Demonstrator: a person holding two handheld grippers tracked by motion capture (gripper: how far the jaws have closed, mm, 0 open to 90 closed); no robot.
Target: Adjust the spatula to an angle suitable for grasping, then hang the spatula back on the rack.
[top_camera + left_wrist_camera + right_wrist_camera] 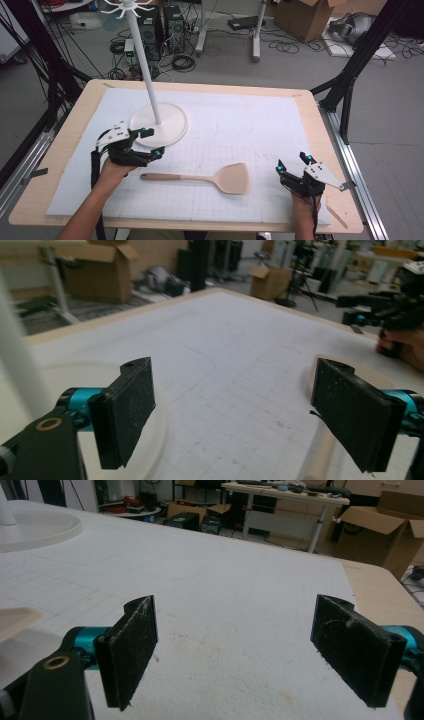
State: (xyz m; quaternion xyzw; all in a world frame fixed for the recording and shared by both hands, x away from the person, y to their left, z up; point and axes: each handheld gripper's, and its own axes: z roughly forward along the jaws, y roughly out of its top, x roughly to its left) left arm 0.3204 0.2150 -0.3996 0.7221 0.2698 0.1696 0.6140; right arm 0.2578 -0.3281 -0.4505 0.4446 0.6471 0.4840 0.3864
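A beige spatula (220, 178) lies flat on the white mat, handle pointing left, blade at the right. A white stand (159, 124) with a round base and a tall pole topped by hooks rises at the mat's left. My left gripper (152, 142) stands open at the near edge of that base (60, 385), holding nothing; the spatula handle (320, 455) shows beside its right jaw. My right gripper (293, 163) is open low over the mat at the right, nothing between its jaws. The spatula blade's corner (15, 620) and the stand base (35, 527) appear at the left of the right gripper view.
The white gridded mat (240, 125) covers most of a wooden table (330, 135). Black frame legs (350, 75) stand at both sides of the table. Cardboard boxes (305, 17), cables and desk legs sit on the floor beyond.
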